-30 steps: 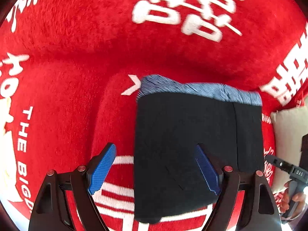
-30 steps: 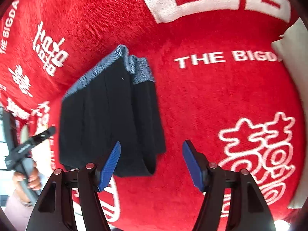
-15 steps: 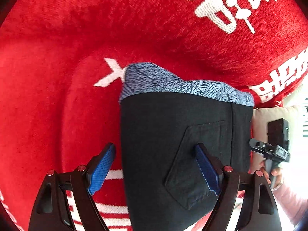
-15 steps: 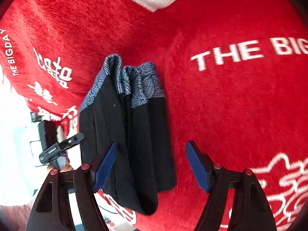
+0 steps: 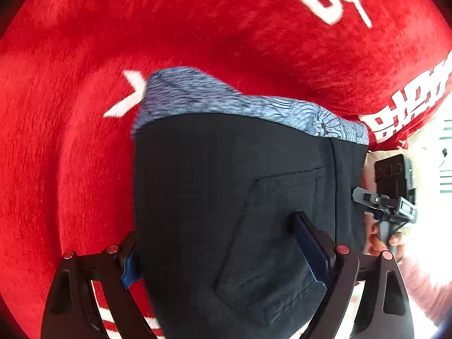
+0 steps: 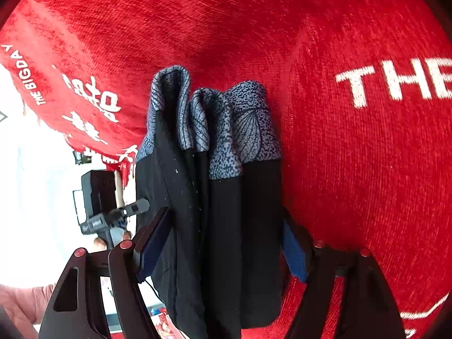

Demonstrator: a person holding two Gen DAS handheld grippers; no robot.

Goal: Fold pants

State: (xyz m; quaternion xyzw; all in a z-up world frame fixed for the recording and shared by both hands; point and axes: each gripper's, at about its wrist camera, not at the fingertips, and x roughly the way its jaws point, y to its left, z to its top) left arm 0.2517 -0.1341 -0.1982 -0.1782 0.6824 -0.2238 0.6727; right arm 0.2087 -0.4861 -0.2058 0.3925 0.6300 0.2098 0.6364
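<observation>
Below, a red blanket point(image 5: 197, 28) printed with white lettering is spread, and folded dark pants point(image 5: 226, 197) with a blue patterned waistband point(image 6: 243, 130) are laid on it. The pants are straddled by the left gripper point(image 5: 223, 257), its jaws opening, no pad seen pressing the cloth. The right gripper point(image 6: 223, 243) is set astride the bundle's layered edge, its jaws closing.

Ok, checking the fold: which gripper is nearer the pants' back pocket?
Left. The left gripper, opening, straddles the pants with one finger over the back pocket; the right gripper, closing, straddles their folded side edge.
</observation>
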